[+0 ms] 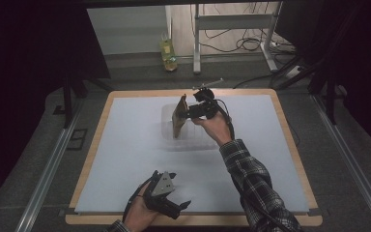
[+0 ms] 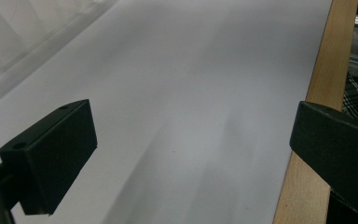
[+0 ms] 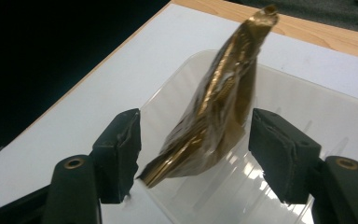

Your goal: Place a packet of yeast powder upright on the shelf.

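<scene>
Behind the table (image 1: 290,145) the floor is grey, with cables, a metal frame and a yellow bottle (image 1: 168,54) standing far off. A white sheet (image 1: 125,159) covers the wooden top almost to its edges.

On the far middle of the sheet sits a clear tray (image 1: 166,137). A gold pouch (image 1: 179,117) stands in it, tilted, with its long axis nearly upright: the bottom corner is down in the tray and the crimped top points up and away. In the right gripper view the pouch (image 3: 214,116) lies between the two jaws of the right gripper (image 3: 193,154), which are set wide. It seems that neither jaw touches the foil, but the left jaw is very close to the bottom corner and I cannot tell this surely. The pouch leans more to the right jaw at its top.

The left gripper (image 1: 166,193) rests low at the near edge of the table, well apart from the tray, with its jaws wide and empty over the bare sheet (image 2: 191,93).

So the right hand (image 1: 217,126) is the nearer one. A grasp would probably need only that the jaws come together across the thin side of the pouch, at its lower half
</scene>
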Available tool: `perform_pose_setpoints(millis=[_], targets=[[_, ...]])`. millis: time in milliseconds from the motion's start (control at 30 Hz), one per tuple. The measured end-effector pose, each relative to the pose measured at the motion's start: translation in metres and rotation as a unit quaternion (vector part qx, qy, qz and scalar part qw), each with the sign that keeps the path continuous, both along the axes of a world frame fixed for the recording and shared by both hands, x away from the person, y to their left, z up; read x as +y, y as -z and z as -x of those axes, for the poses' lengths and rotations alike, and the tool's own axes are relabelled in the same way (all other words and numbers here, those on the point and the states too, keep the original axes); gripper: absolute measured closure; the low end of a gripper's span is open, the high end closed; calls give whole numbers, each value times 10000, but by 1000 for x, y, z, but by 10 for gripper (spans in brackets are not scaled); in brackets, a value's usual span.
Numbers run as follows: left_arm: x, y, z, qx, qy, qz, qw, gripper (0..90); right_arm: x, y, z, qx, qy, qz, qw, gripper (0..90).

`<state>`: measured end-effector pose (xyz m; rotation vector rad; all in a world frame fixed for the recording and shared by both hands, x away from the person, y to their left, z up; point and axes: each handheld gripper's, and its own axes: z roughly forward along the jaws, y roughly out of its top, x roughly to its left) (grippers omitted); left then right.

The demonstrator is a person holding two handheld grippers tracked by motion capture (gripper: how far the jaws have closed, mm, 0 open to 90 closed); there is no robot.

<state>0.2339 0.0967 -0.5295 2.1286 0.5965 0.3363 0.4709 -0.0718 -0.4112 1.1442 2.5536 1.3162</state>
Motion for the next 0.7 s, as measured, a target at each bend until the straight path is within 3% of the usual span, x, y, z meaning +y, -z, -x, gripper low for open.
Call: perform_pose_setpoints(millis=[467,700], targets=[[1,0,-1,18,-7,-5,10000,4,2,-1,16,-433,-320,137,9985,186],[1,1,-2,25,-19,-13,10000,4,3,-2,27,-542,-503,176,9971,155]])
